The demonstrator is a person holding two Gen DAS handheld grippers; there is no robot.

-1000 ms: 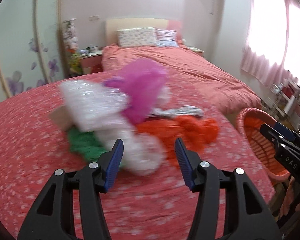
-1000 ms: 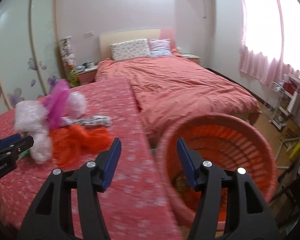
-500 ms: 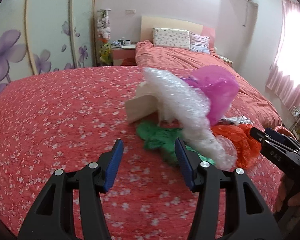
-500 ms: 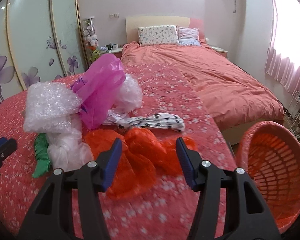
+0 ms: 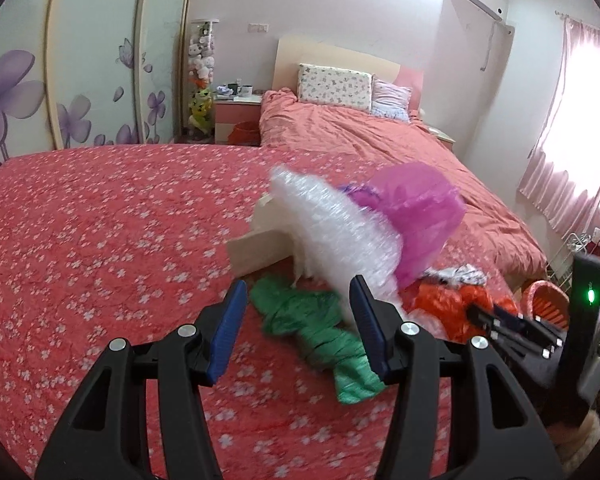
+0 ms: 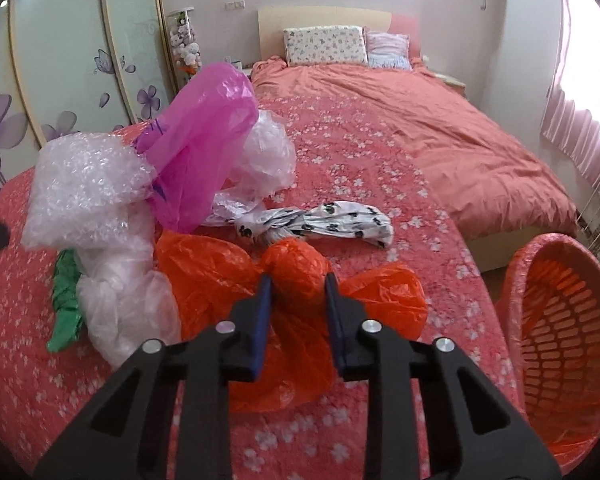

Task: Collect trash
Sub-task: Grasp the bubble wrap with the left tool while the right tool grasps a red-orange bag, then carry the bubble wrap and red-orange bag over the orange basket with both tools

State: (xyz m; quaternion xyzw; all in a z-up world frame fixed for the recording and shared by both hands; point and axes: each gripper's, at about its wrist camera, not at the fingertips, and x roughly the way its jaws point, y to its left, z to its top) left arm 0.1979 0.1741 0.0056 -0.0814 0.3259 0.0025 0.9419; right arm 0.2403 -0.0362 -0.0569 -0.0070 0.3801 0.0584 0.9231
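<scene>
A heap of trash lies on the flowered red bedspread (image 5: 100, 240): bubble wrap (image 5: 340, 224), a magenta bag (image 5: 416, 208), a green bag (image 5: 316, 332), an orange bag (image 6: 212, 268) and a black-spotted white bag (image 6: 332, 220). My left gripper (image 5: 297, 292) is open just short of the green bag, which shows between its fingers without touching them. My right gripper (image 6: 298, 280) is closing, and a bulge of the orange bag fills the gap between its blue pads. The right gripper (image 5: 500, 320) also shows at the right of the left wrist view.
An orange slatted basket (image 6: 560, 320) stands off the bed's right edge, tilted toward the bed. A beige cardboard piece (image 5: 260, 248) lies behind the bubble wrap. A second bed (image 6: 440, 120) with pillows is beyond, with wardrobe doors (image 5: 80, 80) at the left.
My right gripper swung from over the basket to the heap, came down on the orange bag and narrowed its jaws around it. My left gripper shifted left, to the green bag, still open.
</scene>
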